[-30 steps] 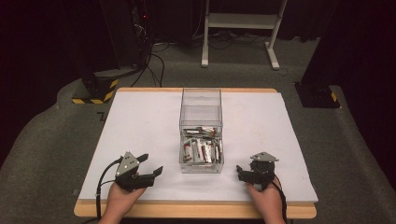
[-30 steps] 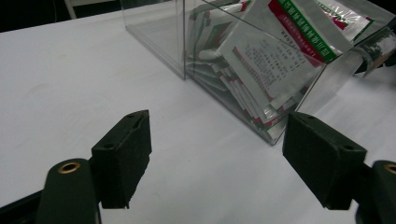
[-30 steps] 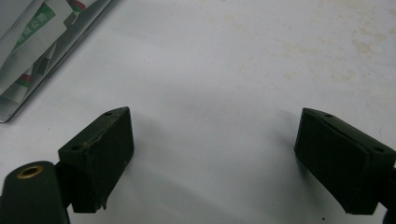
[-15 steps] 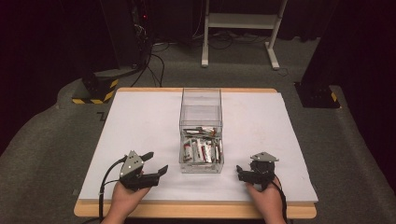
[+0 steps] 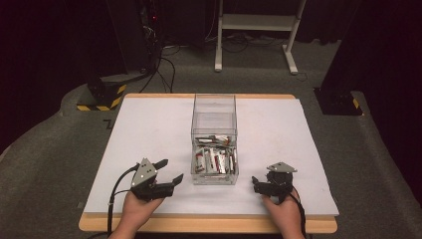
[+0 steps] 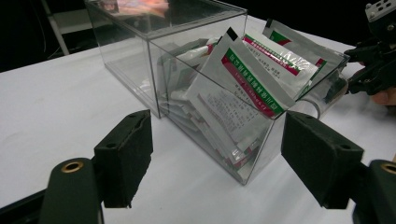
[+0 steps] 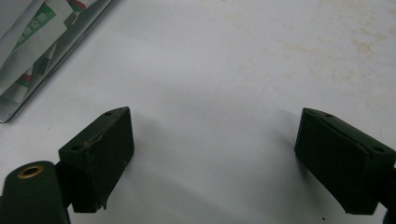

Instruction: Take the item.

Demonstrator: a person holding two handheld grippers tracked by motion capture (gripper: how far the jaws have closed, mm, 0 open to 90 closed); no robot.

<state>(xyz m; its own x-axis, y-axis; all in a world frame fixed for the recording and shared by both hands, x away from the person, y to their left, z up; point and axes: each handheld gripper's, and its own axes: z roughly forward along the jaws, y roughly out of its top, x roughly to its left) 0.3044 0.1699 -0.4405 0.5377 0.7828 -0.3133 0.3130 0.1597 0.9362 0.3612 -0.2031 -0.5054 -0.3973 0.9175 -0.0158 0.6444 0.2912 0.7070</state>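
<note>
A clear plastic box (image 5: 214, 119) stands in the middle of the white table, its near half packed with white sachets (image 5: 215, 160) printed in red and green. My left gripper (image 5: 170, 169) sits open to the box's near left, jaws angled toward it. In the left gripper view the box corner (image 6: 254, 154) and its sachets (image 6: 243, 79) stand just beyond the open left gripper (image 6: 219, 156). My right gripper (image 5: 255, 184) rests low on the table at the box's near right, open over bare table (image 7: 219, 154) with nothing between the pads.
The white board (image 5: 149, 129) has free room left, right and behind the box. In the right gripper view the box edge (image 7: 28, 46) sits at the upper left. The right gripper (image 6: 373, 60) appears past the box. Cables and a stand (image 5: 254, 30) lie on the floor beyond.
My left gripper has crept a little to the right, toward the box. The right gripper has stayed put.
</note>
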